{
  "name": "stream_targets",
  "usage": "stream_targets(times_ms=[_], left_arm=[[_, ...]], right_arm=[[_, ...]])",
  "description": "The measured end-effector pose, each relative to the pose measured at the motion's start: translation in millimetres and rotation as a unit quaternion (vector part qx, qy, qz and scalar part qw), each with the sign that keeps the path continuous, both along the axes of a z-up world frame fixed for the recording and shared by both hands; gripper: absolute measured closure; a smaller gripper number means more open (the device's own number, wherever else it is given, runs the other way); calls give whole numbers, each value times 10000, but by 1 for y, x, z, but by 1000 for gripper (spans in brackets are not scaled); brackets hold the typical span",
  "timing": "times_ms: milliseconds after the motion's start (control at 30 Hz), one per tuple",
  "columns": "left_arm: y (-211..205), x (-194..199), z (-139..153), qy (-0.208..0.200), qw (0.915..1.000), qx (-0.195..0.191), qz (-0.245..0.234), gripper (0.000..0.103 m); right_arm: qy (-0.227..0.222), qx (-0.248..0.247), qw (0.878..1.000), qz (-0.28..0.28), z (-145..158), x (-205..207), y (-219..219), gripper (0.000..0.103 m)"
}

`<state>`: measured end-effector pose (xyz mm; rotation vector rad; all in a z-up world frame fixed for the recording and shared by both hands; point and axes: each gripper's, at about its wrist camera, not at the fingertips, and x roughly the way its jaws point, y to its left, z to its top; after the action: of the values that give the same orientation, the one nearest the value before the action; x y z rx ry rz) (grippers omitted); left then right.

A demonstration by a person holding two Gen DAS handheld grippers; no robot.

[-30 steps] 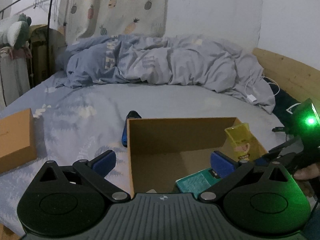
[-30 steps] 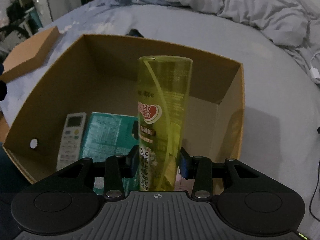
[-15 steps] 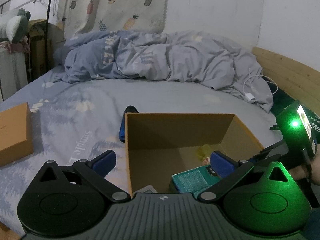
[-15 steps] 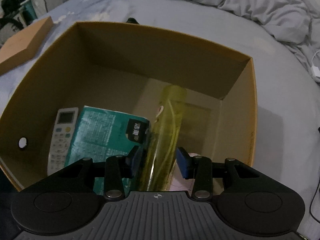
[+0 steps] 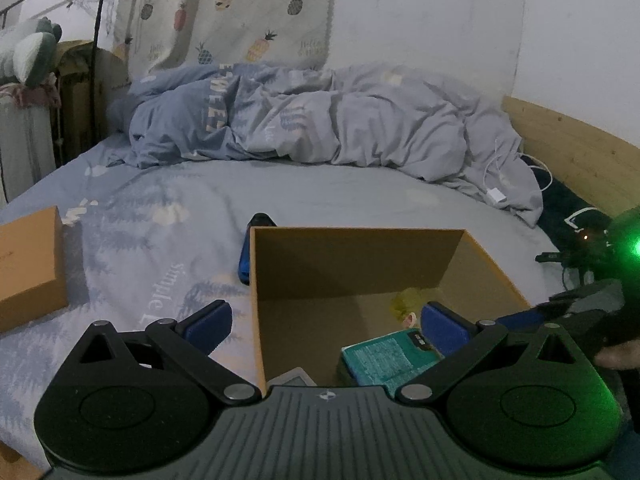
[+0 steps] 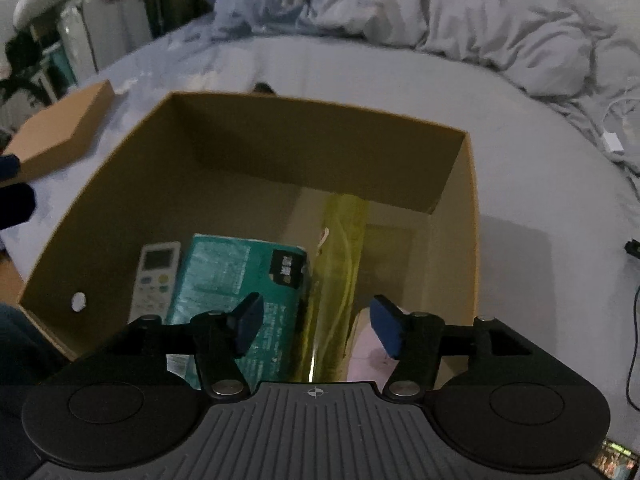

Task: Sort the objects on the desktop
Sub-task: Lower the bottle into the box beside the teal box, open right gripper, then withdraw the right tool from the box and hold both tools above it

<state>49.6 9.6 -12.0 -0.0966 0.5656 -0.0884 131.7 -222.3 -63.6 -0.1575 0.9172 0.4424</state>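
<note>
Right gripper (image 6: 316, 326) above the cardboard box (image 6: 472, 216), jaws opening, pads clear of the yellow-green bottle (image 6: 340, 248) lying between them on the box floor, beside a teal packet (image 6: 236, 272) and, apparently, a remote (image 6: 156, 276). Left gripper (image 5: 326, 326) wide, empty, straddling the box's left wall.

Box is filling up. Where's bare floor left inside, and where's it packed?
Free: the box floor along the far wall, behind the remote and teal pack, and the strip between the yellow bottle and right wall. Crowded: the near half, with remote, pack and bottle side by side. The right gripper is opening above the bottle.
</note>
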Motion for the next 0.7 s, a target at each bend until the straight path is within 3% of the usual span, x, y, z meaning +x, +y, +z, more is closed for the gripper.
stream_targets(times_ms=[133,533,700], left_arm=[[-3,-2,2,-49,10000,49,-31,0],[-12,-13,3,-76,9998,100,-157,0],[-14,-16,2,-42,9998,87,-176,0]], right_arm=[[-218,146,9997,-32,12,-18,-5,24],[-577,532,9968,-141,32,-55,-25,0],[-587,637,9962,-83,26,-68,-30,0]])
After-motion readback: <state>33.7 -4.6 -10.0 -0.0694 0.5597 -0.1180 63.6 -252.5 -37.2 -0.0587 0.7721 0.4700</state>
